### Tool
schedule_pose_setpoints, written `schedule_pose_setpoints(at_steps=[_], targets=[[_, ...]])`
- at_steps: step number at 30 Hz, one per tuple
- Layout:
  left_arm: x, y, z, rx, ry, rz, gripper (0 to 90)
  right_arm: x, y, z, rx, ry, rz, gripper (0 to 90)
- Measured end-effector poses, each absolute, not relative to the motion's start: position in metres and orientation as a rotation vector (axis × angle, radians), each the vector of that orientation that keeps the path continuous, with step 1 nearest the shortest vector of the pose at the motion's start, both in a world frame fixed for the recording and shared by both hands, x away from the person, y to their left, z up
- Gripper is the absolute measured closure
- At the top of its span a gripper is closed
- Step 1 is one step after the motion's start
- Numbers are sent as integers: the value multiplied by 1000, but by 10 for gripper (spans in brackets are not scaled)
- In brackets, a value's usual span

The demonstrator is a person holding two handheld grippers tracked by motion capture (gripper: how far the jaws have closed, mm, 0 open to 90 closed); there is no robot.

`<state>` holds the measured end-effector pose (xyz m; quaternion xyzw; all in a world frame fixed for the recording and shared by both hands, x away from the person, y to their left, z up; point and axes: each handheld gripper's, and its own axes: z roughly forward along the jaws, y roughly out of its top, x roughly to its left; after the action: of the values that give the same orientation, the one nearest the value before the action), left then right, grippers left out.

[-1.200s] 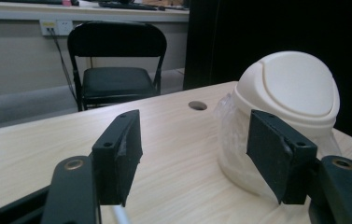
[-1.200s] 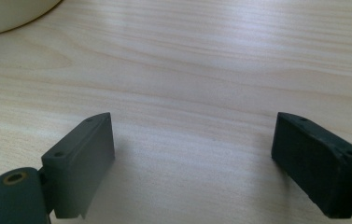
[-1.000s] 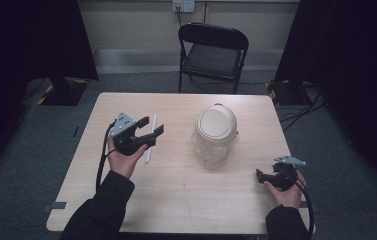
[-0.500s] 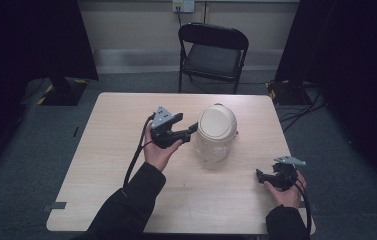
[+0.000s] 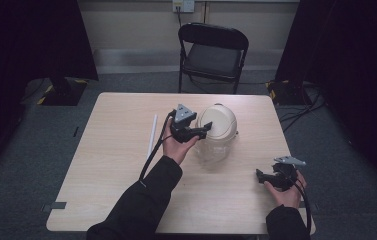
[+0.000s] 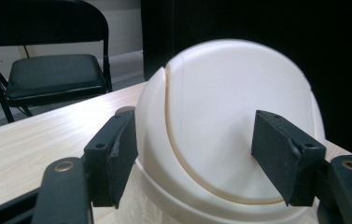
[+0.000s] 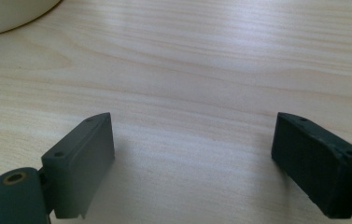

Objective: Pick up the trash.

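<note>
Left gripper (image 5: 202, 131) moved from the straw (image 5: 152, 135) to the domed bin (image 5: 217, 131), jaws spread at its lid; right gripper (image 5: 261, 176) released, nearer the person; off-centre clamp could tip it.

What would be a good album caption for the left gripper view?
Open left gripper closing in on the cream domed swing lid of a small bin on a wooden table.

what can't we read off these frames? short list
- Bin contents: domed lid covers the opening in the high view and the left gripper view.
- Bin base: cut off by the bottom edge of the left gripper view.
- Left claw contact with the lid: its jaws stand open at either side, but touch is unclear.
- White stick: too small in the high view to identify.
- Bin in the right gripper view: only a corner, cropped.
</note>
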<state>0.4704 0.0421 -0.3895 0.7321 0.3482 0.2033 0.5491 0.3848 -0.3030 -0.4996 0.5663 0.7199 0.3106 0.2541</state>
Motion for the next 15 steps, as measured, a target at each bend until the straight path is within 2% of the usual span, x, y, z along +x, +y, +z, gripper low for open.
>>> schedule_pose_setpoints(at_steps=[15], targets=[[485,33,-400,1806,901,486,303,385,-303,-500,1538,1956,844,123]])
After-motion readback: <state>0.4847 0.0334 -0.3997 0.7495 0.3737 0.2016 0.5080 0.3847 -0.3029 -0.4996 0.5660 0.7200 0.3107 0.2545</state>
